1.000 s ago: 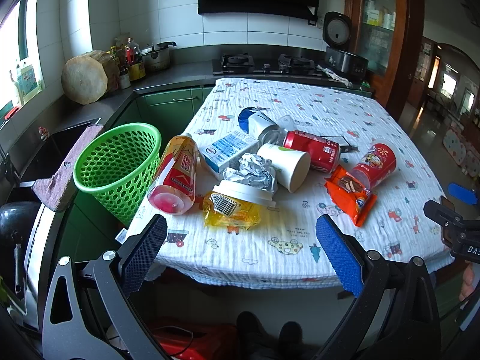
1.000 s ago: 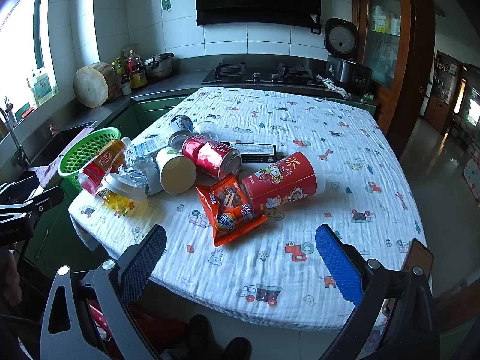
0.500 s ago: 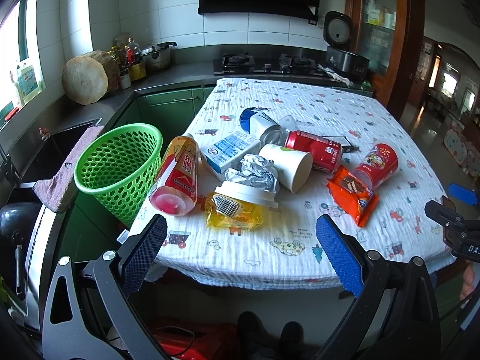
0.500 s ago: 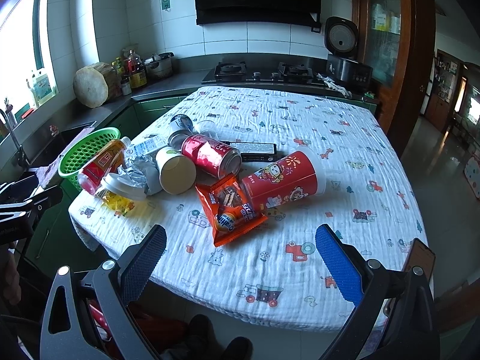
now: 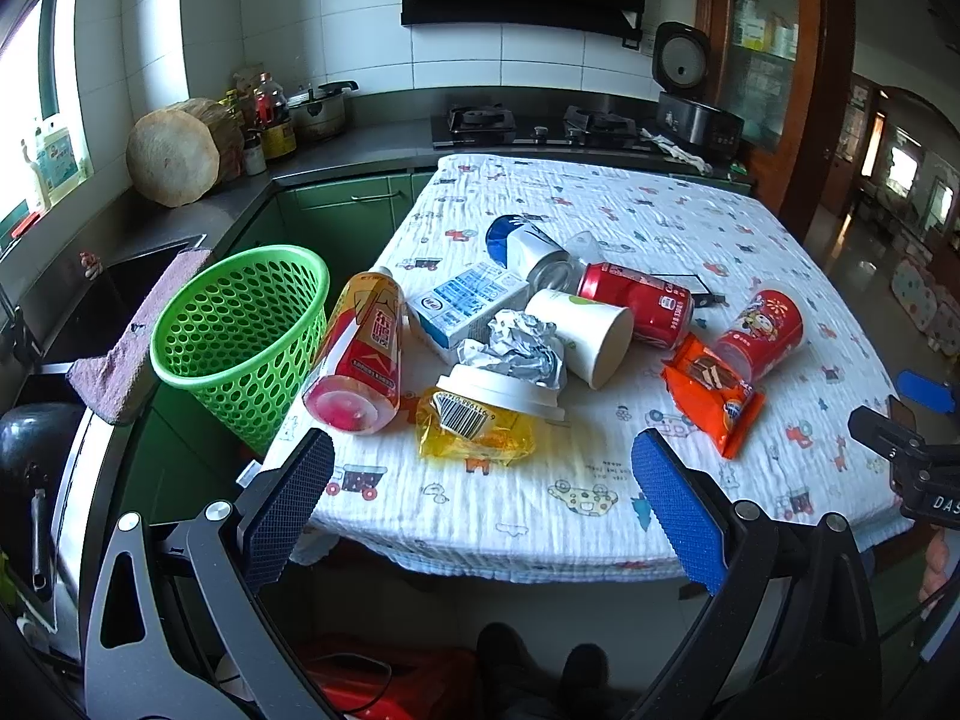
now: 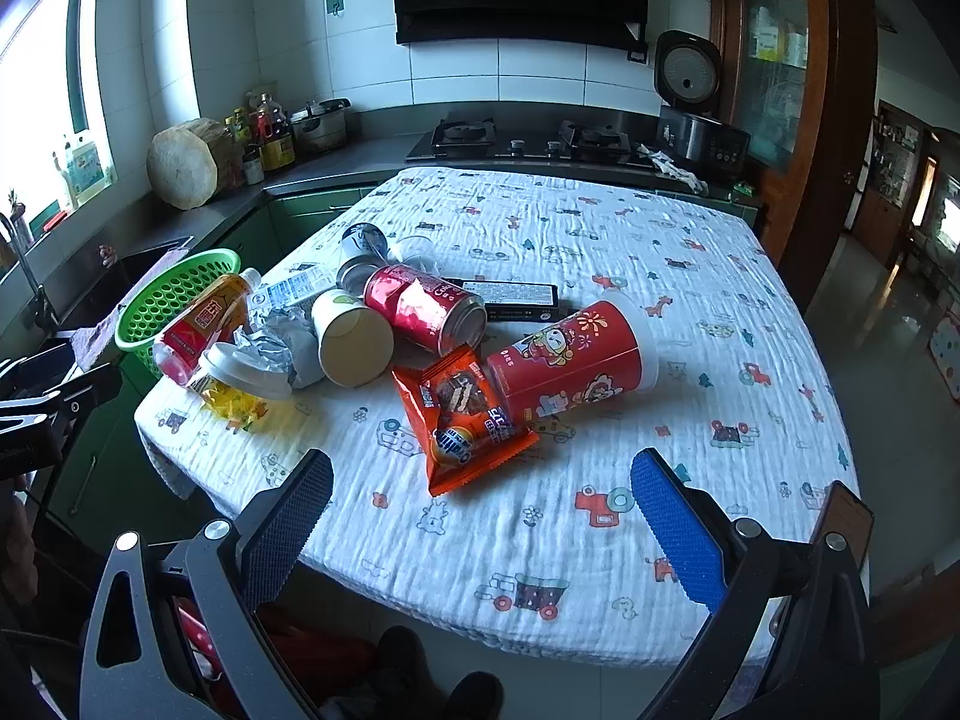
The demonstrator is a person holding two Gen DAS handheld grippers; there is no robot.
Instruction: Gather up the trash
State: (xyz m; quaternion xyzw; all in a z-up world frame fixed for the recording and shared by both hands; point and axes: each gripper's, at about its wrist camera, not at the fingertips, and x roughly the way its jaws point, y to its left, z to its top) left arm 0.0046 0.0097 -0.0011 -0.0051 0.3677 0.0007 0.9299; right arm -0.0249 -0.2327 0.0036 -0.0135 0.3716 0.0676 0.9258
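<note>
Kitchen table (image 6: 690,312): trash pile (image 5: 516,348) beyond both wide-open tools, untouched.

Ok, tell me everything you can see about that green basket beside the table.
The green basket is a round, plastic-looking bin with perforated walls and a smooth rolled rim, tapering toward the bottom. It stands upright but tilted, off the table's left edge, close beside the tablecloth. No trash shows inside. A pinkish cloth lies just beyond it; contact is unclear. The lying red-and-yellow bottle is nearest.
</note>
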